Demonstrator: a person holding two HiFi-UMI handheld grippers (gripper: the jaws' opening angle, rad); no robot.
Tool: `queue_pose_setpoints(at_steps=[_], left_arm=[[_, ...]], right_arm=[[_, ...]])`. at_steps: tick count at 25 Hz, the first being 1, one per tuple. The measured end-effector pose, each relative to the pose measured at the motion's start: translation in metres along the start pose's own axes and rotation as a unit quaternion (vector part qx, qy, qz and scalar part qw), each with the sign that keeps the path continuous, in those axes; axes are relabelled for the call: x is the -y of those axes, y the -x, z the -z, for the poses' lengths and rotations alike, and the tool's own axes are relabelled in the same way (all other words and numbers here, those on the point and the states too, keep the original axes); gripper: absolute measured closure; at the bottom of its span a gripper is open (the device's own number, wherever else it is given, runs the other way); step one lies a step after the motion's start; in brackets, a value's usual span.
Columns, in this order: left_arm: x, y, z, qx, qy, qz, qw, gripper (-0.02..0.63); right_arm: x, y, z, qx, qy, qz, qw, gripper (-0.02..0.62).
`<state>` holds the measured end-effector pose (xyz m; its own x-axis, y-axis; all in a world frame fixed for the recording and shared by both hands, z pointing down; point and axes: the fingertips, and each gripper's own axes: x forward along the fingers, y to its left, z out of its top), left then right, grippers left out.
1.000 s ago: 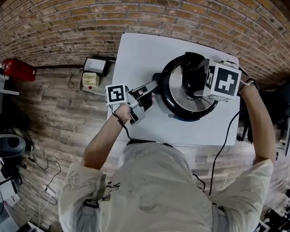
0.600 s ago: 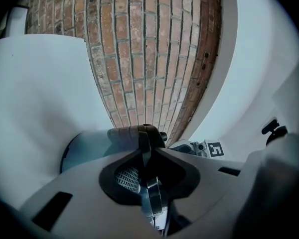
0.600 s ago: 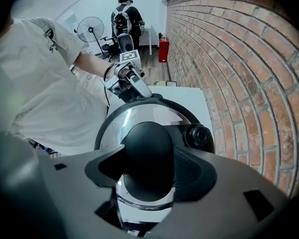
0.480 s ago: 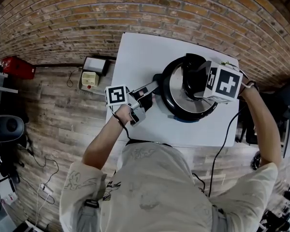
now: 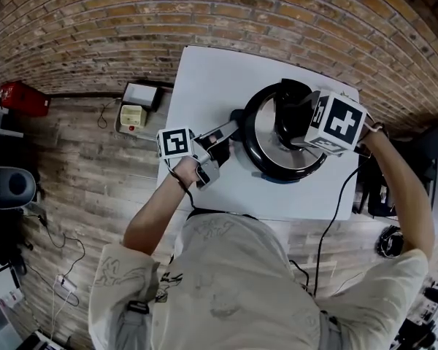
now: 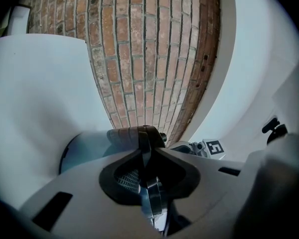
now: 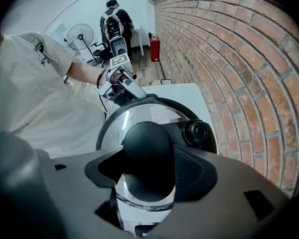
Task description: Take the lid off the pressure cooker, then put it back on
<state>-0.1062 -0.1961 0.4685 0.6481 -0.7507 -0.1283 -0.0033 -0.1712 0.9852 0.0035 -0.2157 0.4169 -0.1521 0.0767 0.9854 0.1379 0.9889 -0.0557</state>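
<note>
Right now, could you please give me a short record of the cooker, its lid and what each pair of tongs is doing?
pressure cooker: stands on the white table
lid: seated on the cooker
left tongs: roughly level, closed on the side handle
right tongs: pointing down, gripping the black lid knob
task stage: lid not yet lifted
</note>
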Motion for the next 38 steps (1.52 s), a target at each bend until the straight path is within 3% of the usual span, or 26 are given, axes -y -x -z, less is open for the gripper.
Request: queue_pose_setpoints(at_steps=[8,14,16,19,21,38], left_arm=[[0.001,0.000,0.000,0.008,0.000,0.001,1.0000,0.531],[0.001,0.000,-0.001,0.014,0.001,0.003,0.9999,0.531],[0.001,0.000,0.000,0.016,0.004,0.005,0.9999,0.531],[0.002,0.001,-0.001,0.021,0.004,0.005,0.9998,0.531],[0.003,0.001,-0.002,0.028,0.005,0.008,0.9996,0.531],[0.001,0.001,-0.001,0.023,0.003,0.005,0.9997,0.531]], right_arm=[[0.002,-0.001,0.002,-0.013,-0.075,0.009,0.997,0.285],[0.010,0.000,0.002,-0.002,-0.159,0.023,0.987,0.279],[0.011,0.000,0.003,0.009,-0.209,0.023,0.978,0.278],[0.015,0.001,0.003,0.033,-0.301,0.024,0.953,0.279],[0.016,0.001,0.003,0.036,-0.327,0.030,0.944,0.275],[0.015,0.001,0.002,0.032,-0.268,0.040,0.962,0.290]])
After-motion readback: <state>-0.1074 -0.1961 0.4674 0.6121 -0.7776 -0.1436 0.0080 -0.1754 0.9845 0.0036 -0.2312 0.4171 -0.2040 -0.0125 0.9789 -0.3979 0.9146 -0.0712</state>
